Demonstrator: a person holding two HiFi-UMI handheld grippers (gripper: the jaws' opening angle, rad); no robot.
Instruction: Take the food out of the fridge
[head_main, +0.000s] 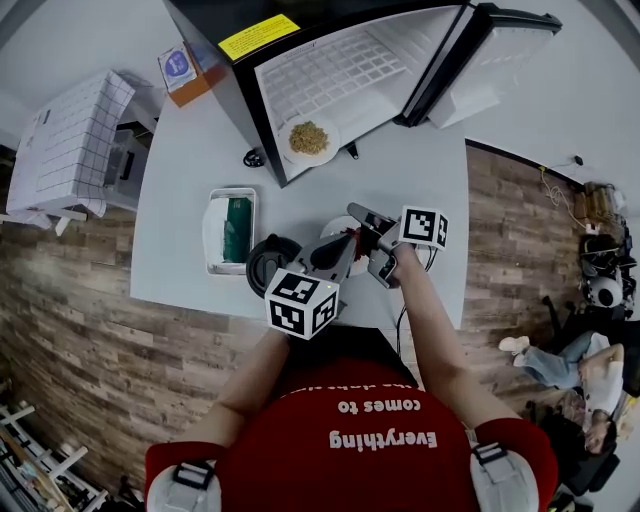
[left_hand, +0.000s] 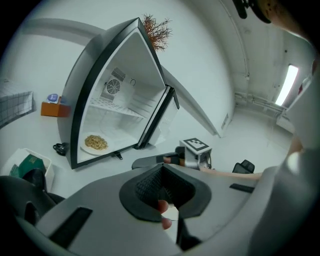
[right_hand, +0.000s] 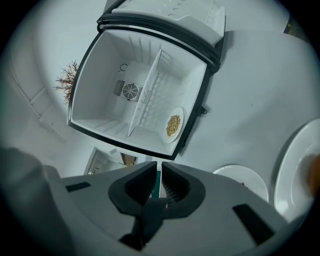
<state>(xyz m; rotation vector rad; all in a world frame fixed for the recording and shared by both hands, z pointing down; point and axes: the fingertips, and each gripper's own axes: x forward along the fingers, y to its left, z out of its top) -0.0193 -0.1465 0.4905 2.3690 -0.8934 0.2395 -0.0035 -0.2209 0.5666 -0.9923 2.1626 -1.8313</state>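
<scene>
Right hand-held gripper (right_hand: 161, 167) closed; fridge (right_hand: 100, 90) holds food plate (right_hand: 173, 125).

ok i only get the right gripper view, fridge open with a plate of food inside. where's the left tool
Observer: The left tool is close beside the right tool, over the near part of the table, facing the fridge.
Operator: anything on the table off to the left
Observer: A black round thing sits by the left tool, next to a white tray.
Operator: and next to the fridge
Observer: An orange box stands right beside its left side.
</scene>
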